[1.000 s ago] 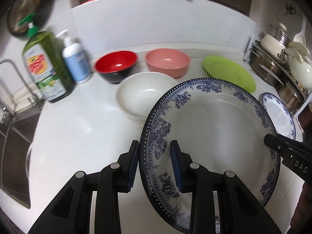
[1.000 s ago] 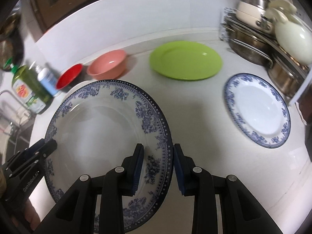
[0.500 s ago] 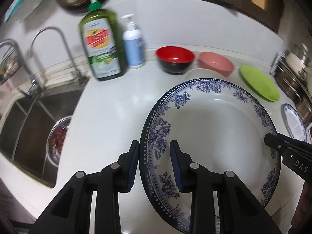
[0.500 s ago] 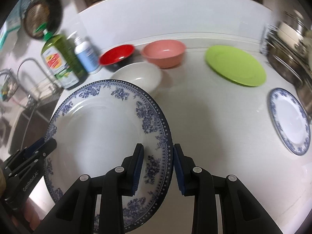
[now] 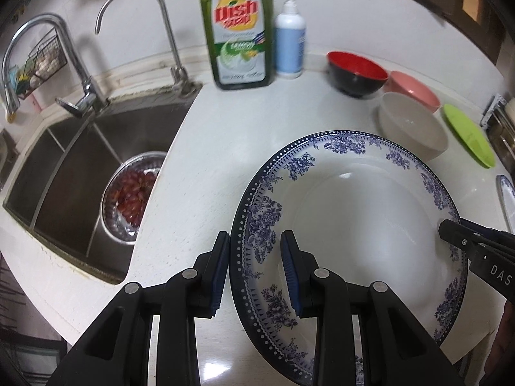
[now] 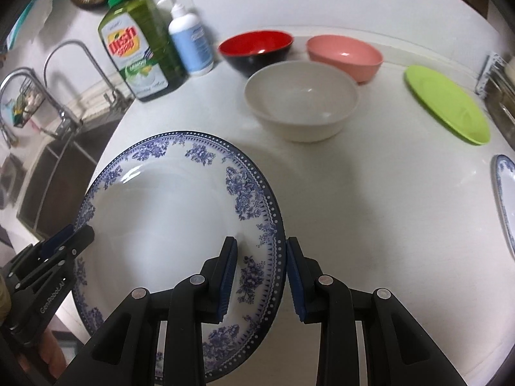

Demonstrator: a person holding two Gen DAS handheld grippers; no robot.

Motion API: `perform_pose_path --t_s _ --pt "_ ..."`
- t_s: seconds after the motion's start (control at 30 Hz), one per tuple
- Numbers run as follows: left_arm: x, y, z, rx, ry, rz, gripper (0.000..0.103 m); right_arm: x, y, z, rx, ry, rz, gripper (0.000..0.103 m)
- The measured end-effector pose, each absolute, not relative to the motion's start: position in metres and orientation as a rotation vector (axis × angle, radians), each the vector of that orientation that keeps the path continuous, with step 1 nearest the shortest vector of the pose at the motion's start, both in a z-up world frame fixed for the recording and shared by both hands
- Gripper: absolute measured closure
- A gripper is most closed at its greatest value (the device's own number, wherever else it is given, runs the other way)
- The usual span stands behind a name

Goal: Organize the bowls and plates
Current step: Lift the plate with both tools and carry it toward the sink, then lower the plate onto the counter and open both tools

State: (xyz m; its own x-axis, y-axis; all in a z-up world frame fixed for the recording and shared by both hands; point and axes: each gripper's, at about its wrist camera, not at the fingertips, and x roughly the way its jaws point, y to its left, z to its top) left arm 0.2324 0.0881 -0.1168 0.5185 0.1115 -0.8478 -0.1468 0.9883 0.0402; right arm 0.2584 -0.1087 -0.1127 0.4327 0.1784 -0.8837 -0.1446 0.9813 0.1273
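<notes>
A large blue-and-white floral plate (image 5: pixel 354 225) hangs above the white counter, held by both grippers at opposite rims. My left gripper (image 5: pixel 256 270) is shut on its left rim. In the right wrist view my right gripper (image 6: pixel 261 276) is shut on the right rim of the same plate (image 6: pixel 167 225). Beyond it stand a white bowl (image 6: pixel 302 103), a red-and-black bowl (image 6: pixel 257 48) and a pink bowl (image 6: pixel 344 54). A green plate (image 6: pixel 447 103) and a small blue-rimmed plate (image 6: pixel 505 199) lie to the right.
A steel sink (image 5: pixel 64 173) is on the left, with a metal colander of red fruit (image 5: pixel 132 193) in it and a faucet (image 5: pixel 135 16) behind. A green dish soap bottle (image 5: pixel 238 32) and a white pump bottle (image 5: pixel 289 38) stand at the wall. A pot rack (image 6: pixel 499 80) is far right.
Both grippers have swung left with the large plate between them. The sink and bottles have come into view, and the bowls and green plate have slid to the right.
</notes>
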Motion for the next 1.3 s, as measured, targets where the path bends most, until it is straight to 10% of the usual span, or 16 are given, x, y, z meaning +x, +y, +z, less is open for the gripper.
perform_pose_path --t_s 1.3 --pt "0.244 0.106 -0.160 -0.059 1.113 0.142 0.069 0.271 -0.083 -0.157 -0.011 1.204 0.191 0.069"
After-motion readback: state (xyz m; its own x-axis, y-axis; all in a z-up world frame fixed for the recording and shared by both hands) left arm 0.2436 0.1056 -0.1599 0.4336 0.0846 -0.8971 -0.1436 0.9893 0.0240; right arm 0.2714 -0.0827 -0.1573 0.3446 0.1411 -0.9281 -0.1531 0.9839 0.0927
